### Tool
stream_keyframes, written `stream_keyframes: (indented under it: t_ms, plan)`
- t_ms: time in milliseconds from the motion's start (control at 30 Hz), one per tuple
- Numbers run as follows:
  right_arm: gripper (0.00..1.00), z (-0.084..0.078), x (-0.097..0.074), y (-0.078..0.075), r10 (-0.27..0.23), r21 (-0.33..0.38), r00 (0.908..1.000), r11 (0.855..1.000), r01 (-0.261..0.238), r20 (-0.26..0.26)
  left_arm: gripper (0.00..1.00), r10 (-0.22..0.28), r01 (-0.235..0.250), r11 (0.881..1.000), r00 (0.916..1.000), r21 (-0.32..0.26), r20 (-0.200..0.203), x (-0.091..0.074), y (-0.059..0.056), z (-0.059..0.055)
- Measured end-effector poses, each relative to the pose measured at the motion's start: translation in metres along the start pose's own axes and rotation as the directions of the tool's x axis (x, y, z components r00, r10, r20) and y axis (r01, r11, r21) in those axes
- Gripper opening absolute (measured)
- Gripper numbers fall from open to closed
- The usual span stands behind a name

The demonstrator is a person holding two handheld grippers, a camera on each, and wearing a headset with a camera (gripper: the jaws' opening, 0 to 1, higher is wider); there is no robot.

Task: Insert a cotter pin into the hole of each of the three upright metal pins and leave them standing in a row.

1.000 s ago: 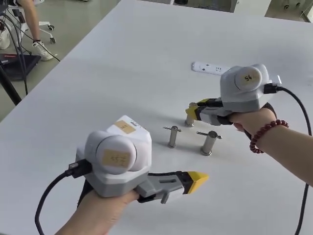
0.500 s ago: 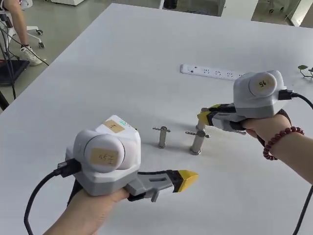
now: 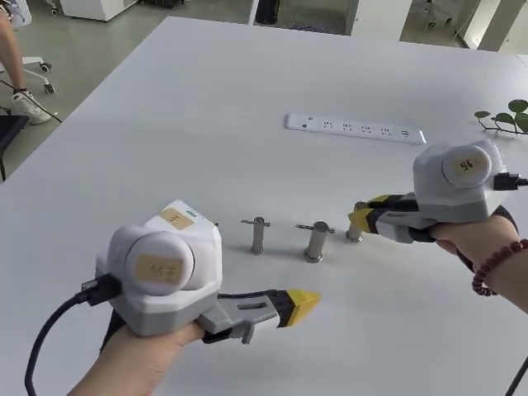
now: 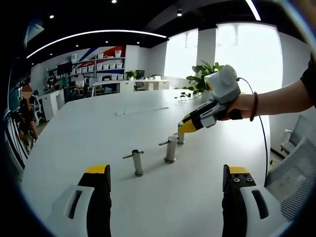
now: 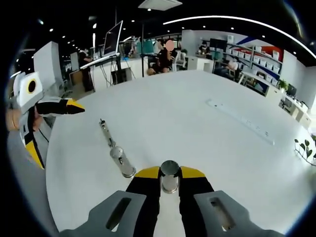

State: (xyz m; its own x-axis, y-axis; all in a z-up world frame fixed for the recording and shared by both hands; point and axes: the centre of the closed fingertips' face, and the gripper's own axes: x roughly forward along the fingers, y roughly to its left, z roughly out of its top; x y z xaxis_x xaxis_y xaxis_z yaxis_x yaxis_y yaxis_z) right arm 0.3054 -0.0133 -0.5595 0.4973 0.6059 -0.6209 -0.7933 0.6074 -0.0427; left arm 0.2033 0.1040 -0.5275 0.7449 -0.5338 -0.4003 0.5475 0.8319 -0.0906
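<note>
Two upright metal pins (image 3: 258,235) (image 3: 315,242) stand side by side mid-table, each with a cotter pin crossing its top. A third metal pin (image 3: 355,233) stands to their right, in line with them. My right gripper (image 3: 360,219) is shut on it; in the right gripper view the yellow jaw tips hug that pin (image 5: 170,176) on both sides. Whether it carries a cotter pin is hidden. My left gripper (image 3: 301,304) hovers nearer to me, below the row, open with nothing between its jaws (image 4: 167,173). The row (image 4: 137,163) (image 4: 171,149) lies ahead of it.
A white power strip (image 3: 355,129) lies on the white table (image 3: 165,124) behind the pins. A green plant sprig (image 3: 503,115) sits at the far right edge. People and office desks stand beyond the table.
My right gripper has carried the third pin from behind the other two to their right, into line with them. The left gripper has stayed low and open. The head camera has shifted.
</note>
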Motion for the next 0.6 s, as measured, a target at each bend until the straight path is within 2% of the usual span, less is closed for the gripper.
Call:
stream_keyframes:
  t_ms: [300, 600]
  plan:
    - [0.08, -0.01, -0.014, 0.014, 0.009, 0.007, 0.9999, 1.0, -0.009, 0.007, 0.94, -0.002, 0.002, 1.0, 1.0, 0.008, -0.003, 0.0, -0.001, 0.0]
    - [0.08, -0.011, -0.021, 0.043, 0.049, -0.013, 0.9985, 0.999, -0.049, 0.021, 0.94, -0.002, 0.002, 1.0, 1.0, 0.012, -0.002, 0.0, -0.002, 0.0]
